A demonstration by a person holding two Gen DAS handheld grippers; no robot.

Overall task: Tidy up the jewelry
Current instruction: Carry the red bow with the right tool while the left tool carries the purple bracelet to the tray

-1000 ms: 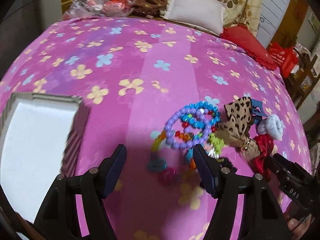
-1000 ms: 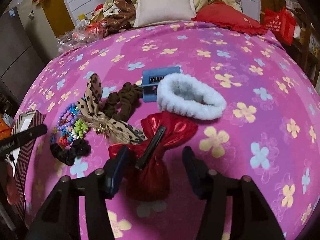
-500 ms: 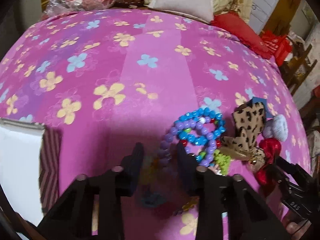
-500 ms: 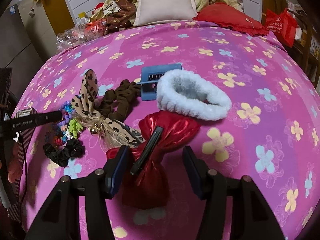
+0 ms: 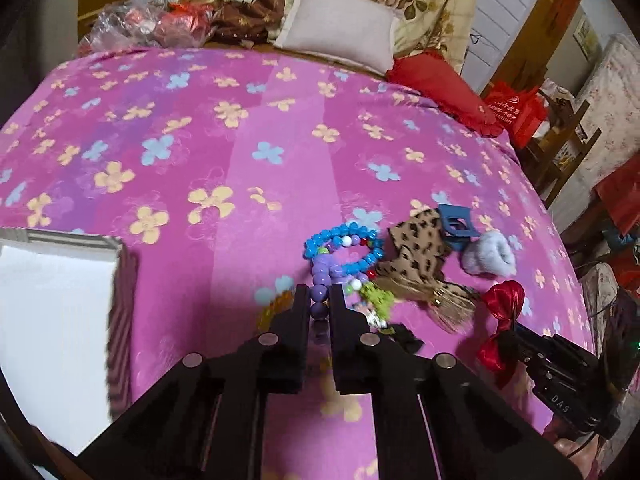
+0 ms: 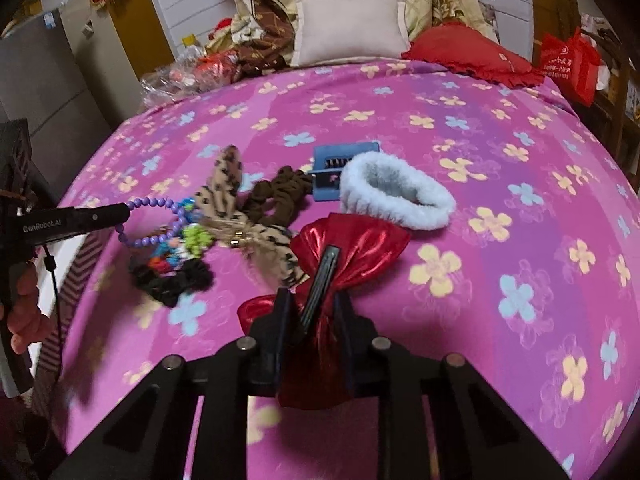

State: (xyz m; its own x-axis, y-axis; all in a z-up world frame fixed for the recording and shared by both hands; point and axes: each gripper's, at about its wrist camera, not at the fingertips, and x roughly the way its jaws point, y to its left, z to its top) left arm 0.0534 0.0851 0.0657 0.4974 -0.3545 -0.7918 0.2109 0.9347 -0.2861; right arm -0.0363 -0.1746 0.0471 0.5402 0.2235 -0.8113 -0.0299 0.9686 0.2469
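My left gripper (image 5: 319,300) is shut on the purple bead bracelet (image 5: 320,276), which also shows in the right wrist view (image 6: 152,204), lifted off the pile. A blue bead bracelet (image 5: 340,246) lies just beyond it. My right gripper (image 6: 312,304) is shut on the red satin bow hair clip (image 6: 352,244) at its middle. A leopard bow (image 6: 228,184), brown scrunchie (image 6: 280,194), black scrunchie (image 6: 172,278), blue claw clip (image 6: 332,168) and white fluffy band (image 6: 396,196) lie on the pink flowered bedspread (image 6: 500,208).
A striped box with a white inside (image 5: 56,304) stands at the left on the bed. Pillows (image 6: 348,30), a red cushion (image 6: 464,50) and bags are at the head of the bed. A chair and red bag (image 5: 520,116) stand to the right.
My left gripper moved in and closed on the purple bracelet, lifting it. My right gripper closed on the red bow clip.
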